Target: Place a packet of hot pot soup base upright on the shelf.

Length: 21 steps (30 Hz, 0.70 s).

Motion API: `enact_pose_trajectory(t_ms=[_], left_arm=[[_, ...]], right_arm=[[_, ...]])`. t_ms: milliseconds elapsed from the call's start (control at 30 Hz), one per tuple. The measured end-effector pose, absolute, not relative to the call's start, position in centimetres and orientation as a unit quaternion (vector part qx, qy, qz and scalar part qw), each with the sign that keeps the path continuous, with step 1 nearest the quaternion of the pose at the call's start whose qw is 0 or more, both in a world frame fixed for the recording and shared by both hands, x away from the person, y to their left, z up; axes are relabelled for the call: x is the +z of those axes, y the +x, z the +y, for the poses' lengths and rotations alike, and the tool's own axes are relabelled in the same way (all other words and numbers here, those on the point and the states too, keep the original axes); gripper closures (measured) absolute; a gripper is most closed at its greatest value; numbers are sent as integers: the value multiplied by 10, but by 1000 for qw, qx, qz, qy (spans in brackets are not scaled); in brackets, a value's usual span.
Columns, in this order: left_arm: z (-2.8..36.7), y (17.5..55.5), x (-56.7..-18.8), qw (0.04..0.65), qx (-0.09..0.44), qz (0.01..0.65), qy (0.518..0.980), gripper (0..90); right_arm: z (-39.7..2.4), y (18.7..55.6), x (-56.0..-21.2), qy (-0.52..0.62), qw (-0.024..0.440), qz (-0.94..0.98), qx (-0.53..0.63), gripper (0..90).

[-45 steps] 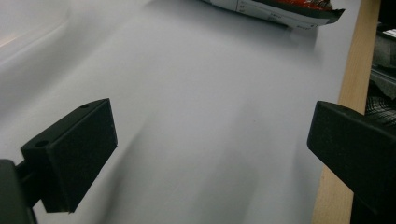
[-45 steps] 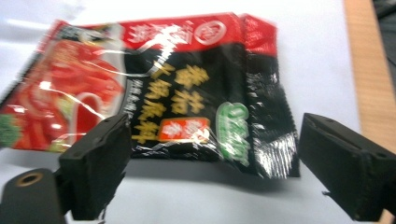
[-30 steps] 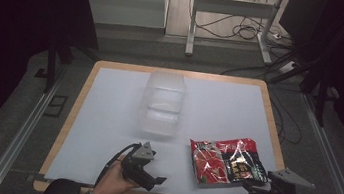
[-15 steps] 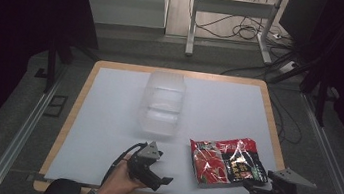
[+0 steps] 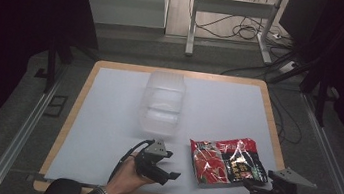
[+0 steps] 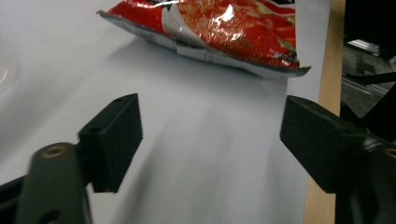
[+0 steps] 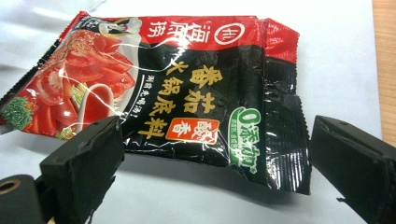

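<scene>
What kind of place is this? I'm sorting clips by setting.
Probably a lab or recording station, not a home: a white-topped table with metal rails alongside, loose cables on the floor behind, and dark surroundings. A person holds a handheld gripper in each hand.

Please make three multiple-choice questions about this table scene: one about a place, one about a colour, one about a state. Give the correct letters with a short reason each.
1. Where does the clear plastic container stand?
A. beyond the left gripper, toward the table's far side
B. on the sauce packet
C. at the right edge

2. What are the main colours of the sauce packet?
A. blue and white
B. red and black
C. green and yellow

3. How do the right gripper's jaws stand?
A. shut on the packet
B. shut on nothing
C. open, apart before the packet

Answers: A, the high view shows it farther up the table; B, its front is red with a black panel; C, a wide gap separates the jaws.
</scene>
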State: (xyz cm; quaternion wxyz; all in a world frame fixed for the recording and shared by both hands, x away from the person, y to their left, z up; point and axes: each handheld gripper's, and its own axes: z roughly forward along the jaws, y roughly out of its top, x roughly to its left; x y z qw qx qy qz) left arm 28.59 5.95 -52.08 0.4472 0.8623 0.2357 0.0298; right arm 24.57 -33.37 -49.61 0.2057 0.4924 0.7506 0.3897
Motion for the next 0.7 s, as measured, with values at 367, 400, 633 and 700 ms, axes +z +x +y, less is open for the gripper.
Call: enact_pose_trajectory(t_ms=[367,400,633,700], left_arm=[[38,301,-516,454,15,218,864,484],[33,305,-516,457,12,212,864,514],[12,310,-518,455,18,184,871,761],[6,312,-519,455,23,178,872,816]], right_arm=[[-335,245,-495,492,216,747,392,51],[-335,245,-494,492,218,745,393,52],[-339,245,-493,496,223,741,394,54],[-340,245,-493,498,223,741,391,56]])
